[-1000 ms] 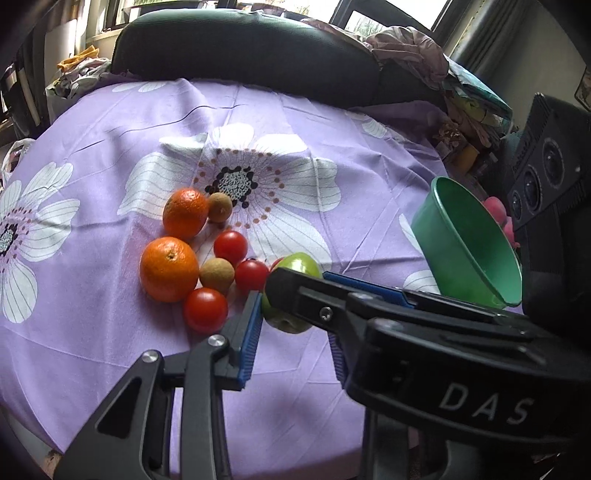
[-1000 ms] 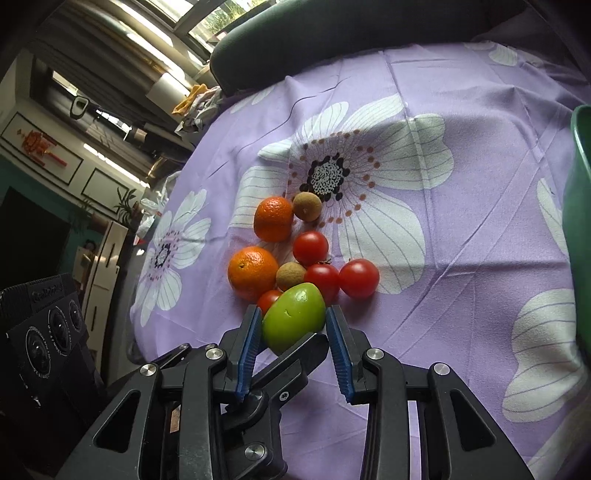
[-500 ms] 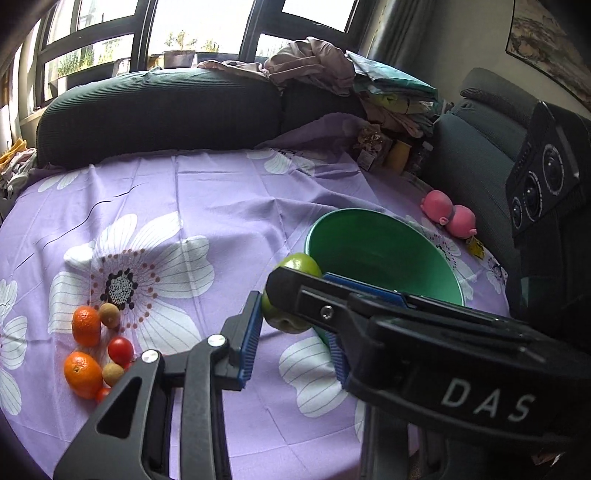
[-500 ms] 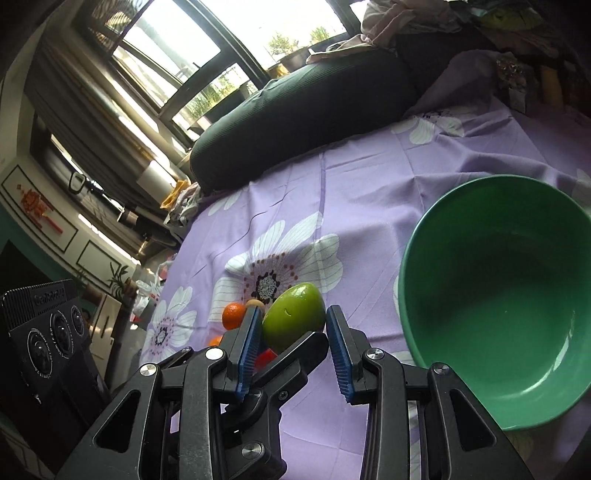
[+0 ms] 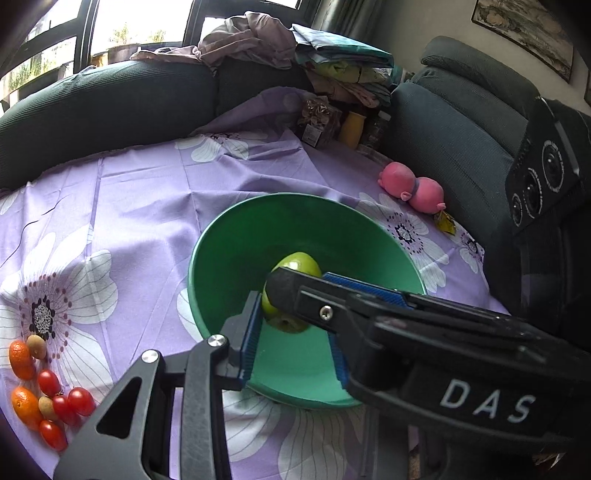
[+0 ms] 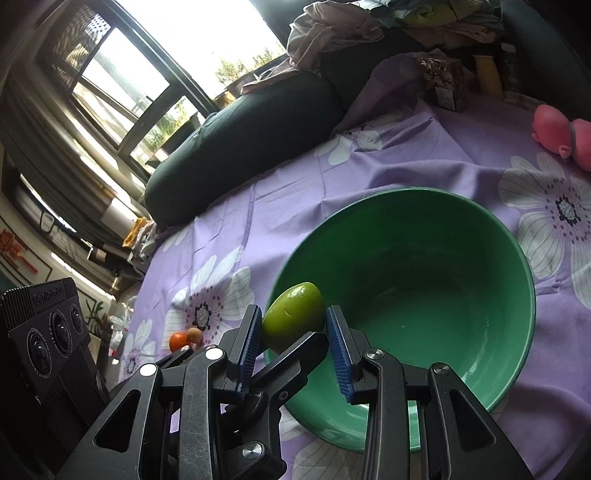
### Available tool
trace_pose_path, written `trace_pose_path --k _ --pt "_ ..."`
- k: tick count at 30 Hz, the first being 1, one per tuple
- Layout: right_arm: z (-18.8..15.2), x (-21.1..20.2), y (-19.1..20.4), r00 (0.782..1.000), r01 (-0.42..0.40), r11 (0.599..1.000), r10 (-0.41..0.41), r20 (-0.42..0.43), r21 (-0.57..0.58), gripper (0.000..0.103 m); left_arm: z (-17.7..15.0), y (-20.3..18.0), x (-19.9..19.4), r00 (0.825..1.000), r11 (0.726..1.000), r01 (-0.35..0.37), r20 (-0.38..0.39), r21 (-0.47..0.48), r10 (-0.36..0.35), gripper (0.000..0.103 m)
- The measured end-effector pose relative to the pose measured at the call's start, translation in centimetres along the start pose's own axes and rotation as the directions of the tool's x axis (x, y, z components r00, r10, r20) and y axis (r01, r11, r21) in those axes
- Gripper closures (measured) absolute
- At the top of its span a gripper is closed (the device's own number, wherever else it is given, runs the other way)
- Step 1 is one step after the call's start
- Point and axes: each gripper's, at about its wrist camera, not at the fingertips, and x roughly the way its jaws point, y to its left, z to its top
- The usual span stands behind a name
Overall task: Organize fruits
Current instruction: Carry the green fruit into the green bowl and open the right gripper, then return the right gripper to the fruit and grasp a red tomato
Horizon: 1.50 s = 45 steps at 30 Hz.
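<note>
A purple tablecloth (image 5: 147, 206) printed with large white flowers covers the bench. At its far right edge lies a pink plush toy (image 5: 412, 186), with a small yellow wrapper (image 5: 445, 221) just beside it. A dark green sofa (image 5: 103, 107) runs behind the bench, and a heap of crumpled clothes (image 5: 295, 48) is piled on top of it. Near the cloth's far corner stand a yellow bottle (image 5: 352, 127) and a brown crinkly packet (image 5: 319, 118). A framed picture (image 5: 524, 27) hangs on the wall at the upper right. Windows (image 6: 155, 96) let in bright daylight.

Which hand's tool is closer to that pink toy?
Right, slightly. Both meet at the green apple over the bowl: the right tool lies on the pink toy's side, the left tool opposite.
</note>
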Motion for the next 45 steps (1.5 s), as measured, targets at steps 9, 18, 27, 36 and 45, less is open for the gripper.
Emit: trace_pose_path --k 9,18,27,36,45 --pt "-0.2 0.5 -2.0 0.997 0.053 0.997 -0.049 -0.062 0.054 0.064 -0.4 -0.8 1.6 0.998 1.000 0.025 -0.050 -0.011 -0.026 0.066" --pt "-0.1 -1.3 -0.8 0.995 0.103 0.994 -0.103 0.016 0.031 0.047 -0.8 0.4 -1.9 1.000 0.998 0.031 -0.001 -0.048 -0.031 0.037" --pt "0.2 -1.1 3.0 0.995 0.079 0.996 -0.077 0.069 -0.029 0.040 -1.3 7.3 -8.4 0.988 0.970 -0.126 0.060 -0.209 0.141 0.033" --pt "-0.6 2.0 8.1 0.999 0.022 0.996 -0.020 0.027 -0.089 0.040 -4.4 16.0 -13.6 0.950 0.885 -0.273 0.039 -0.376 0.310 0.033" --pt "-2.2 6.1 13.2 0.997 -0.023 0.985 0.009 -0.082 -0.170 0.040 -7.9 21.4 -13.8 0.931 0.806 -0.350 -0.082 -0.478 0.355 0.035"
